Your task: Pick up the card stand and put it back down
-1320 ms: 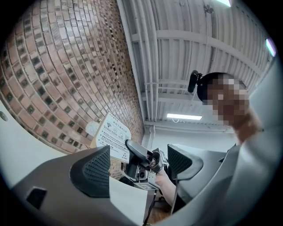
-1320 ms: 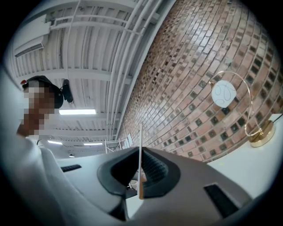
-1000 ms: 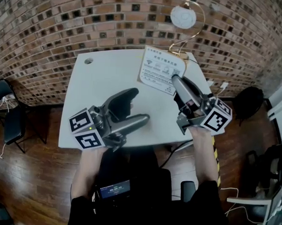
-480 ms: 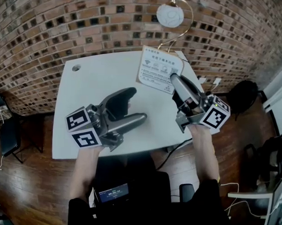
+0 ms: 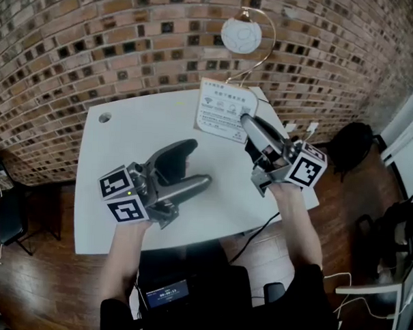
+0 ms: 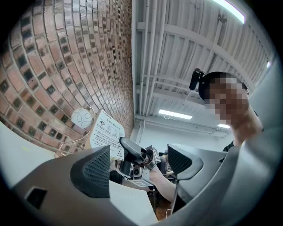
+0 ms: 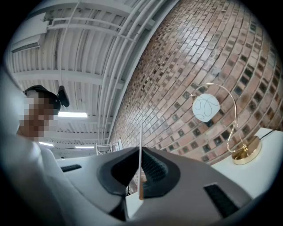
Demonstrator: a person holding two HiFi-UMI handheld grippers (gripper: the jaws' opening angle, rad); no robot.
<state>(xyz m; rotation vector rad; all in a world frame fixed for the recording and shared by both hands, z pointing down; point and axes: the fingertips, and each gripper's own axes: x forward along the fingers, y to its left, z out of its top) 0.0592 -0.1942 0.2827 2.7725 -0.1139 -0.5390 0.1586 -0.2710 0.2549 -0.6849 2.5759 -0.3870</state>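
The right tongs (image 5: 245, 120) are clenched on the card stand (image 5: 221, 108), pinching its white card at the lower right edge. It sits in the upper centre of the head view, by the far edge of the worktop (image 5: 125, 144). The left tongs (image 5: 196, 164) gape wide and empty at lower left, well apart from it.

Even ceiling light, sharp frames, fisheye-bent edges

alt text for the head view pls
The right tongs grip a white card stand at the far side of a white table; the left tongs are open and empty. A globe lamp stands by the brick wall.
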